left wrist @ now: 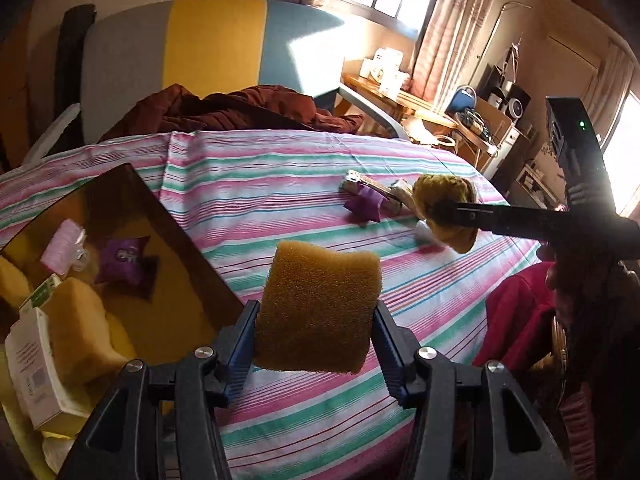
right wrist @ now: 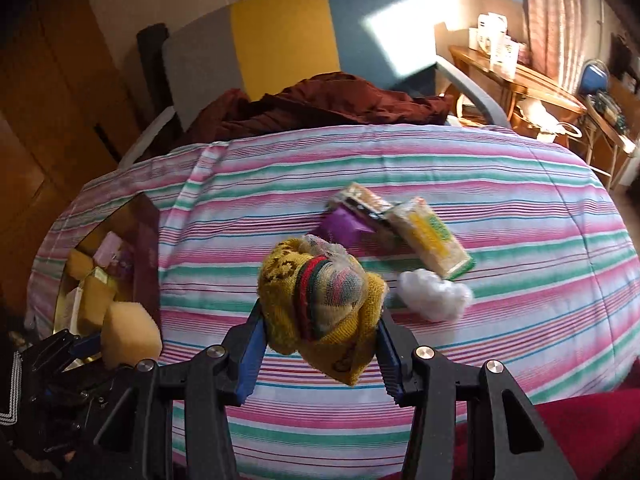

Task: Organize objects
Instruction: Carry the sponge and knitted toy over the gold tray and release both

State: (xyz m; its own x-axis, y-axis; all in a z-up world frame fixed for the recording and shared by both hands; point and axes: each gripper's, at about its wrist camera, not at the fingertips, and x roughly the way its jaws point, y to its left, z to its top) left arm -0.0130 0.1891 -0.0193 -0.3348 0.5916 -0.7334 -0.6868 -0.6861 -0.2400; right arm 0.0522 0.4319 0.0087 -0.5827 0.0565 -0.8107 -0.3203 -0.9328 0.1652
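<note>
A brown-yellow sponge (left wrist: 320,300) sits squeezed between the blue pads of my left gripper (left wrist: 316,320), lifted over the striped bedspread (left wrist: 280,184) beside an open brown-walled box (left wrist: 168,216). In the right wrist view, my right gripper (right wrist: 320,316) is shut on a yellow knitted bundle (right wrist: 316,292) with red and green bands, held above the bed. The left wrist view shows that bundle (left wrist: 444,188) at the right, and the right wrist view shows the sponge (right wrist: 130,332) at the lower left. A purple pouch (right wrist: 348,224), a yellow-green packet (right wrist: 432,240) and a white plastic wad (right wrist: 434,294) lie on the bed.
The box holds a purple pouch (left wrist: 122,260), a pink item (left wrist: 64,246), a sponge (left wrist: 80,320) and a white carton (left wrist: 36,364). A maroon cloth (right wrist: 320,100) lies at the bed's far edge before a grey, yellow and blue chair (right wrist: 280,32). A red garment (right wrist: 560,432) is near right.
</note>
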